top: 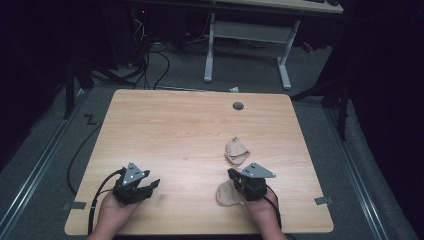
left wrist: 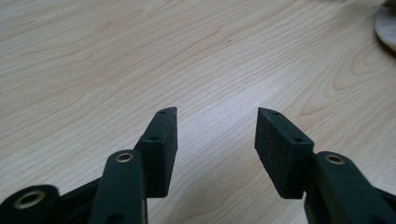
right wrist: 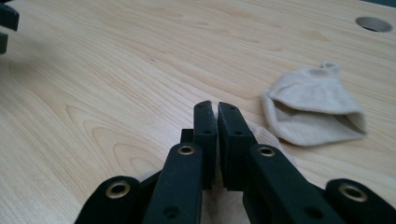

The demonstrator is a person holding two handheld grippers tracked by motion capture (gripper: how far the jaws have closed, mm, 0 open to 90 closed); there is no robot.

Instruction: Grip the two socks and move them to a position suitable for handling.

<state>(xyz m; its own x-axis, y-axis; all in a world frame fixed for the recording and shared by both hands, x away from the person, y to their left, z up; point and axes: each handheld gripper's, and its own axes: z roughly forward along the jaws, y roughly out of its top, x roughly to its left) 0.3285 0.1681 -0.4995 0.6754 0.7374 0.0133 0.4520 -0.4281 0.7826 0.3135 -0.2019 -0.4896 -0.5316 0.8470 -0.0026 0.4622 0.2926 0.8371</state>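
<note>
Two beige socks lie on the wooden table (top: 175, 130). One folded sock (top: 236, 151) (right wrist: 313, 112) rests right of centre, its opening facing me. The other sock (top: 226, 195) (right wrist: 270, 138) lies flat near the front edge, partly hidden under my right gripper (top: 231, 174) (right wrist: 217, 109), whose jaws are shut just above it with nothing visibly between them. My left gripper (top: 154, 184) (left wrist: 217, 114) hovers low over bare wood at the front left, jaws open and empty. An edge of the flat sock (left wrist: 385, 25) appears at the far right of the left gripper view.
A round cable hole (top: 238, 106) (right wrist: 373, 23) sits near the table's far edge. Beyond the table stand a white desk frame (top: 245, 45) and loose cables (top: 155, 60) on the grey floor. My left gripper's tip (right wrist: 6, 21) appears at the far left of the right gripper view.
</note>
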